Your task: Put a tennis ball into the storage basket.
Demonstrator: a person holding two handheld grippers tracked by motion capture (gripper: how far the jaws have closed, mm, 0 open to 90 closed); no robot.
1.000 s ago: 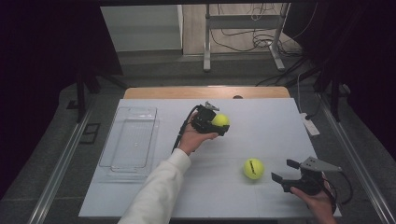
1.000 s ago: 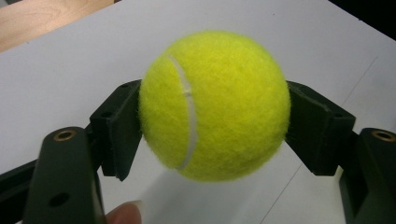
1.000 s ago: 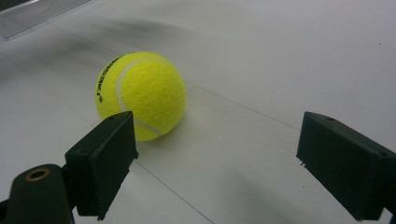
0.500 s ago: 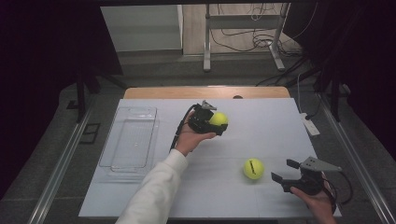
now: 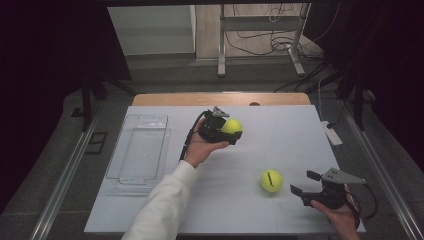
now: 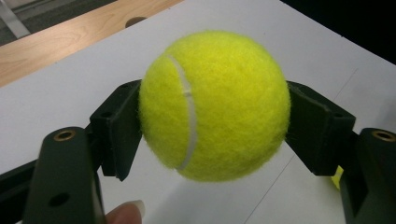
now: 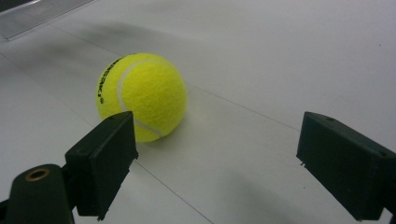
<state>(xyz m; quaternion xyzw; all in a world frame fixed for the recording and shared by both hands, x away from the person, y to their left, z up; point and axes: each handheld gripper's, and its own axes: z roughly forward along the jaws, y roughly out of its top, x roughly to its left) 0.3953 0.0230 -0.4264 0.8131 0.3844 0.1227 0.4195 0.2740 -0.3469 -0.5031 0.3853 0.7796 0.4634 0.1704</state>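
In the high view, the left tongs (image 5: 231, 131) are seen near the centre of the frame, lifted above the white tabletop (image 5: 280, 125) and clamped on a tennis ball (image 5: 231, 125). A clear plastic tray (image 5: 137, 150) lies at the left of the frame, well apart from that ball, with bare tabletop between them. A second tennis ball (image 5: 271, 180) rests on the tabletop at lower right. The right tongs (image 5: 304, 186) are held just right of it, jaws spread and pointed leftward at it, so the right hand (image 5: 340, 212) is by far the nearer one. The lower and right edges of the tabletop lie close to that hand.

In the left gripper view, the held ball (image 6: 214, 105) is pressed between both black jaws, its white seam facing the camera; the tabletop is seen beneath and a wooden strip (image 6: 70, 39) at upper left.

In the right gripper view, the loose ball (image 7: 142, 95) lies ahead of the jaws and left of their centre line, partly hidden behind the left jaw; nothing is gripped. A shift toward frame left would probably be needed before a forward reach. Open tabletop surrounds the ball, and being round it has no long axis to line up with.
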